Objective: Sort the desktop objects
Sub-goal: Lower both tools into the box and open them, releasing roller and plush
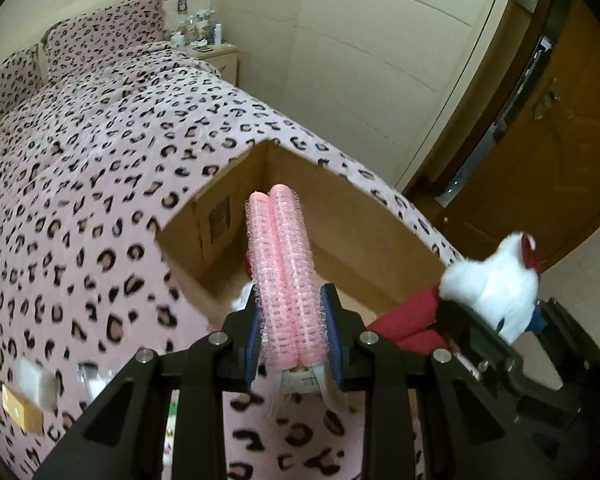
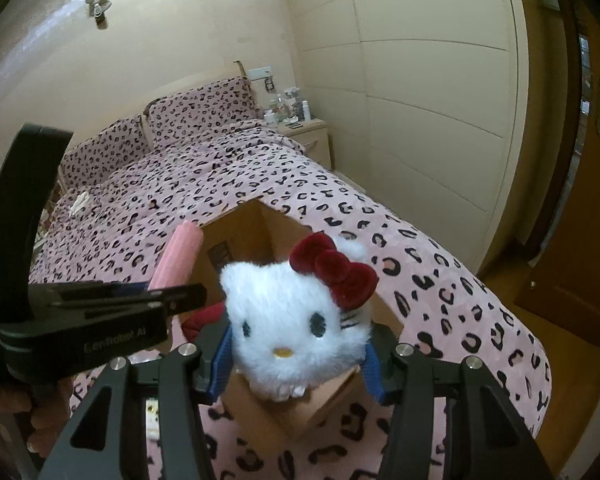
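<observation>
Left gripper (image 1: 291, 332) clamps pink rollers (image 1: 284, 272); right gripper (image 2: 296, 354) grips plush cat (image 2: 296, 320), face only in right view

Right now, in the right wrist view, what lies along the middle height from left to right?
Left gripper holding the pink hair rollers → white cat plush with red bow in the right gripper → leopard-print blanket → wooden door.

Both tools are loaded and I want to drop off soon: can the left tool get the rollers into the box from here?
Probably yes. The left tool holds the rollers just before the box, whose top is open, with nothing between. The right tool with the plush is alongside, so keep them apart.
</observation>
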